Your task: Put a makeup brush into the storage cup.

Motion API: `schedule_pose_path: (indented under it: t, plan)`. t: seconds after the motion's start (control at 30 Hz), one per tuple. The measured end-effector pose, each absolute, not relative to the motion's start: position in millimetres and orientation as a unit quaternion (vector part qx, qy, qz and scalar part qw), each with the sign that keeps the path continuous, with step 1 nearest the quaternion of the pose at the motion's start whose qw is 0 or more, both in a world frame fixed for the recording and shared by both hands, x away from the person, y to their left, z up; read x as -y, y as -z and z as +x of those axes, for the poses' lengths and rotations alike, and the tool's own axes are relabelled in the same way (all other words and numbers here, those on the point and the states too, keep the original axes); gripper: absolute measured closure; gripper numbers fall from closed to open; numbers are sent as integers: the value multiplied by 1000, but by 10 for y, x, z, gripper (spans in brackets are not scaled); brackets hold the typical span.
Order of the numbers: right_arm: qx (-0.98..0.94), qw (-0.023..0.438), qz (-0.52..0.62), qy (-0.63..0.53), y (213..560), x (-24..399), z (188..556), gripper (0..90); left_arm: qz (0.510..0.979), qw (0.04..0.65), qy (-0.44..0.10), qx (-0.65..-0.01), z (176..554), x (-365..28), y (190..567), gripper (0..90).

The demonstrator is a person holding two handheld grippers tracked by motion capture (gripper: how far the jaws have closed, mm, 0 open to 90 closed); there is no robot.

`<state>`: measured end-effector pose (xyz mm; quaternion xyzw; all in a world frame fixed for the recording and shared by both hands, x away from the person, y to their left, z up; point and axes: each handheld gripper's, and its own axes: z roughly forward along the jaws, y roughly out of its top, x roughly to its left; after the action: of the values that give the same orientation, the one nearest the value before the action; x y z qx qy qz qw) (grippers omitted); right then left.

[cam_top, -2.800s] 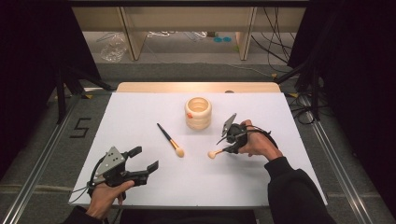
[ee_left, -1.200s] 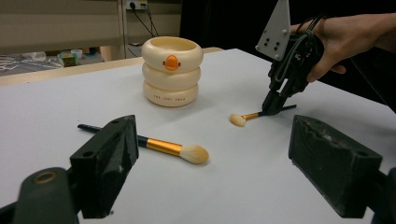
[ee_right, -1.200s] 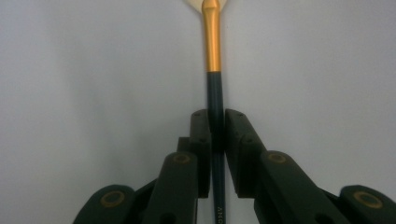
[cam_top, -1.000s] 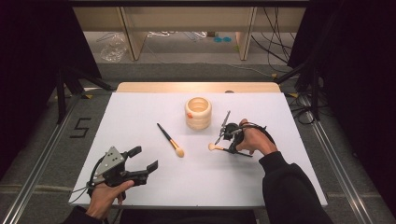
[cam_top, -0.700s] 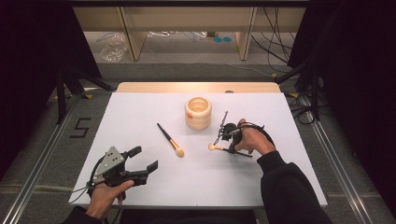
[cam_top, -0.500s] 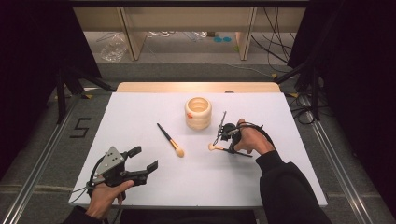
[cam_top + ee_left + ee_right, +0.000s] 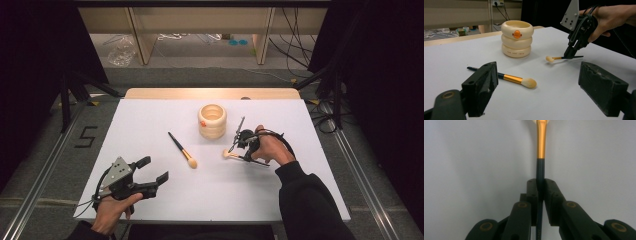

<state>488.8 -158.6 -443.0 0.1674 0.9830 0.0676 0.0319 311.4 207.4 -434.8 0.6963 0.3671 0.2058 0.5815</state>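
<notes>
White tabletop (image 7: 150, 120): our right hand-held gripper (image 7: 239, 145) clamps a small makeup brush (image 7: 231, 153); left hand-held gripper (image 7: 152, 172) gapes empty. Lift level toward the duck-faced holder (image 7: 212, 120).

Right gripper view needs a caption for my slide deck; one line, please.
Right gripper shut on a brush's dark handle, gold ferrule pointing away over the white table.
</notes>
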Motion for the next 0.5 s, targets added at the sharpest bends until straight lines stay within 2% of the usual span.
schedule_pose_path:
  t: [0.5]
  plan:
    - [-959, 64, 189, -203, 4111, 1745, 4884, 833, 694, 581, -207, -372, 3109, -2094, 4345, 157]
